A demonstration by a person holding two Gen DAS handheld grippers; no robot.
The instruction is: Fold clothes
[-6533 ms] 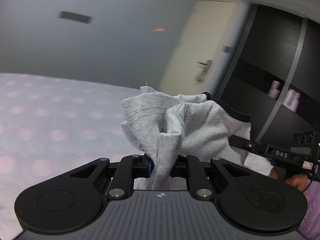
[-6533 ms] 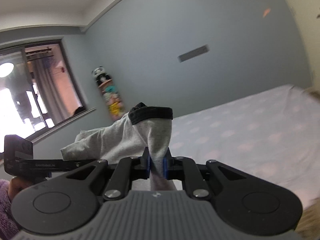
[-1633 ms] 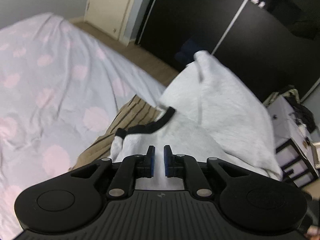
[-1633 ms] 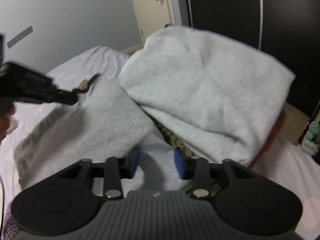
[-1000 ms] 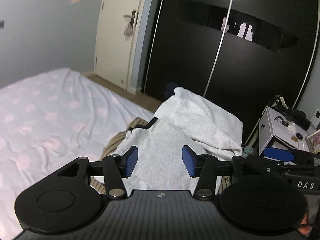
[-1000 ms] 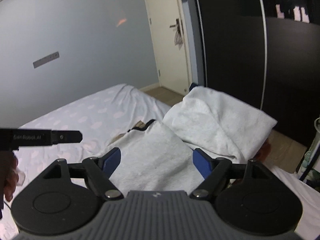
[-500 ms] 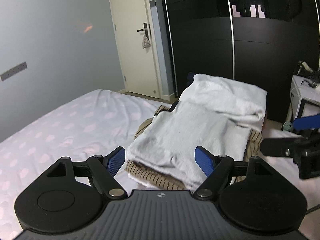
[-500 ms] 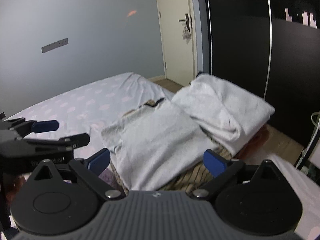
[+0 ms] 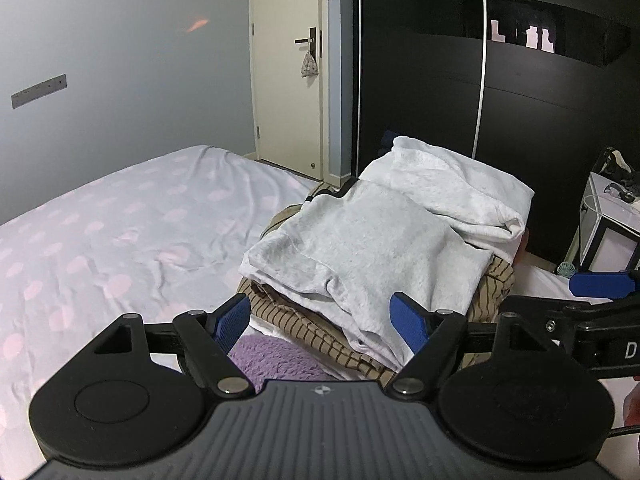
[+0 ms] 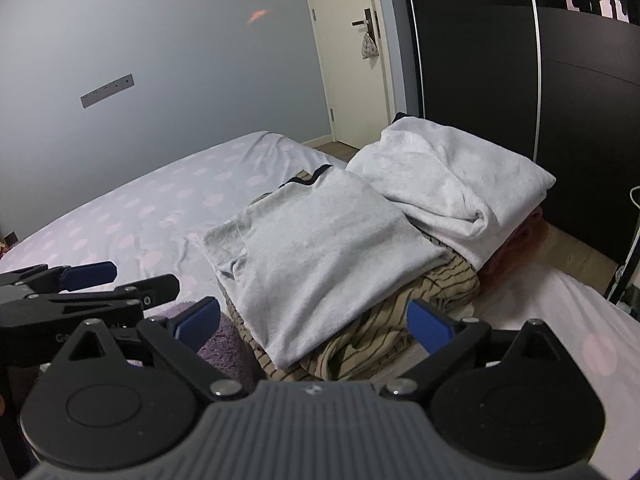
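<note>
- Left wrist view: the bed [image 9: 132, 220], with its pink-dotted sheet, fills the left half and has nothing lying on it that I can see; that looks like the natural place to spread whichever garment comes next.
- The left hand-held gripper [image 9: 322, 316] has its blue pads spread wide and holds nothing; it hangs clear above the near edge of the pile.
- The grey shirt [image 9: 360, 248] lies folded flat on the striped garment [image 9: 320, 330], its dark collar at the far end and a loose flap hanging over the near edge.
- A purple fleece [image 9: 272, 360] shows just below the fingers, touching the striped cloth.
- The white sweatshirt [image 9: 452, 192] is stacked behind the grey shirt, overlapping its far right edge.
- Right wrist view: the right hand-held gripper [image 10: 316, 320] is equally wide open and empty, above the striped cloth at the pile's near side.
- The fold seems finished, so the step is to leave it alone: lift both tools straight away without snagging the near flap, and tuck that flap only if it slides.
</note>
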